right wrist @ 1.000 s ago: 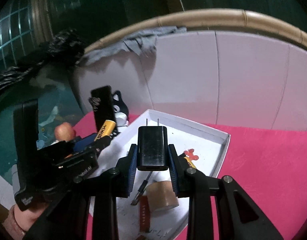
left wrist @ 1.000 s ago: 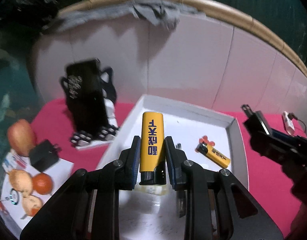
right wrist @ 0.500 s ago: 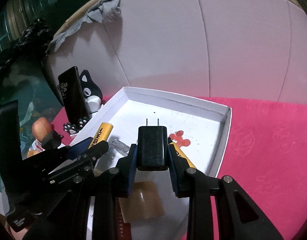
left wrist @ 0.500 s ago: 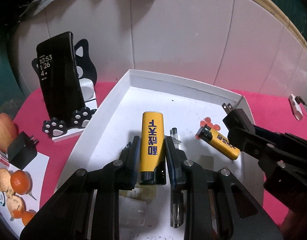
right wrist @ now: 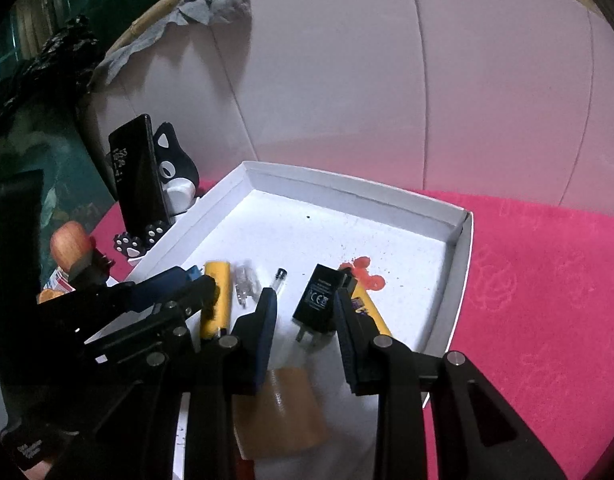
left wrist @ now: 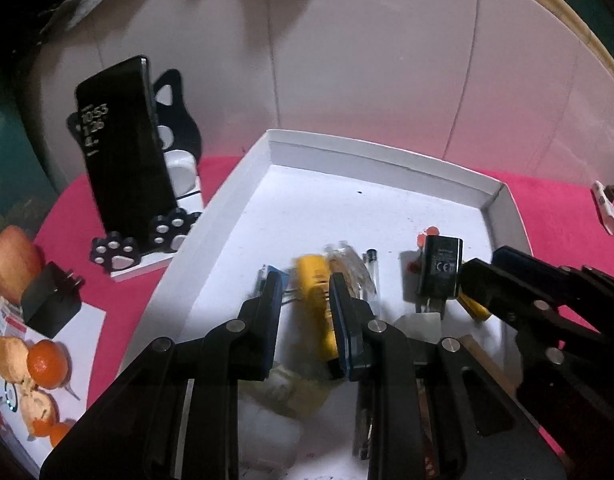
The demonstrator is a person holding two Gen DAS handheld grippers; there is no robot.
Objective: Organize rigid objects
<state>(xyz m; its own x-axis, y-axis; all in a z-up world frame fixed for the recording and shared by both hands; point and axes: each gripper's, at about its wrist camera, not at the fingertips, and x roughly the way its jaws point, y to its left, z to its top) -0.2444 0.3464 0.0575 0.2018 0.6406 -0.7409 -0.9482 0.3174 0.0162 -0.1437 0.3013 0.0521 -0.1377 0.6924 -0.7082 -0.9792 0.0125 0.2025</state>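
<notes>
The white tray has low walls. The far half of its floor is bare, and the pink cloth right of the tray is open too. Two yellow lighters show. One yellow lighter lies on the tray floor inside the left gripper, whose jaws stand apart and are not pressing it. The second lighter lies near the tray's right wall. Of two black chargers, one charger lies tilted in the tray between the slack, parted jaws of the right gripper. The other charger sits left of the tray.
</notes>
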